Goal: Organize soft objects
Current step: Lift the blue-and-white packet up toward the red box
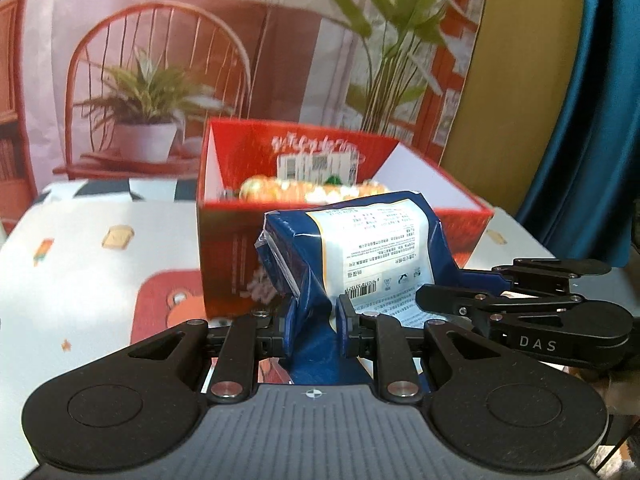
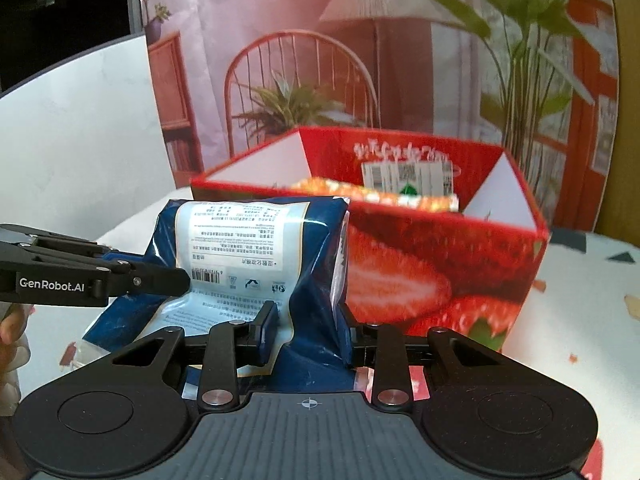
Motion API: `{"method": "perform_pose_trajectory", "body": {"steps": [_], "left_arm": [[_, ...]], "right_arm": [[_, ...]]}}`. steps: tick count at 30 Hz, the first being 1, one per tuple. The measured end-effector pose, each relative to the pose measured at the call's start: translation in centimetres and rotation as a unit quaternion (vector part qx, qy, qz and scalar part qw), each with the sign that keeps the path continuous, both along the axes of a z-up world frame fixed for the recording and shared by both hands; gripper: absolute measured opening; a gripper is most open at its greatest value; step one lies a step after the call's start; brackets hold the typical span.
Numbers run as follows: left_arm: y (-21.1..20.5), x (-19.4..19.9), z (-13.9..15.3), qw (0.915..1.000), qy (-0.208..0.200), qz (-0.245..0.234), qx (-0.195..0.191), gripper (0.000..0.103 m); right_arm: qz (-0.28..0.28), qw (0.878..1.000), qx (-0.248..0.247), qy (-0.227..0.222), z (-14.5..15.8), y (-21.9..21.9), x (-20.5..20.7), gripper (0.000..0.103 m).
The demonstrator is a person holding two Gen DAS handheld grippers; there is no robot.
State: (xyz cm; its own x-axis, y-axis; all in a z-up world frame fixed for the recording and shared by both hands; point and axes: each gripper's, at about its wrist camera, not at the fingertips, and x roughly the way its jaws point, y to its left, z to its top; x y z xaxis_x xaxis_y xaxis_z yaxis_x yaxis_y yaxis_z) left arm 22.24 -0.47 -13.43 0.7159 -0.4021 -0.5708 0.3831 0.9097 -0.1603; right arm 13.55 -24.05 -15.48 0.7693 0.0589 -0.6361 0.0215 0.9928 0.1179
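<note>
Blue packet (image 1: 360,248) pinched by both downward-tilted grippers' fingers (image 1: 286,330).

Backdrop (image 1: 168,40) behind the table is a printed sheet: pink interior scene with a red spindle-back chair (image 2: 300,76), a potted plant (image 1: 144,120), a pleated lampshade (image 2: 380,4), a tall leafy plant (image 1: 400,40) and a red window frame (image 2: 588,80). Right of it in the left wrist view: a mustard-yellow panel (image 1: 520,80), then a teal curtain (image 1: 592,140). Left of it in the right wrist view: a white curved board (image 2: 80,140), with a dark window (image 2: 60,8) above. Tablecloth (image 1: 80,272) is white with small cartoon prints, brightly lit.
</note>
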Motion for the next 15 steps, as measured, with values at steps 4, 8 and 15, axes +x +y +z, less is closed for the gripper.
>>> {"method": "perform_pose_trajectory", "body": {"steps": [4, 8, 15], "left_arm": [[-0.1, 0.3, 1.8, 0.9999, -0.014, -0.004, -0.007, 0.022], [-0.2, 0.7, 3.2, 0.9995, -0.028, -0.005, -0.013, 0.022], [-0.7, 2.0, 5.2, 0.9985, -0.052, -0.005, -0.018, 0.022]], "right_arm": [[0.0, 1.0, -0.005, -0.016, 1.9, -0.2, 0.6, 0.029], [0.0, 1.0, -0.005, -0.029, 3.5, -0.6, 1.2, 0.029], [0.002, 0.999, -0.014, -0.045, 5.8, -1.6, 3.0, 0.029]]}}
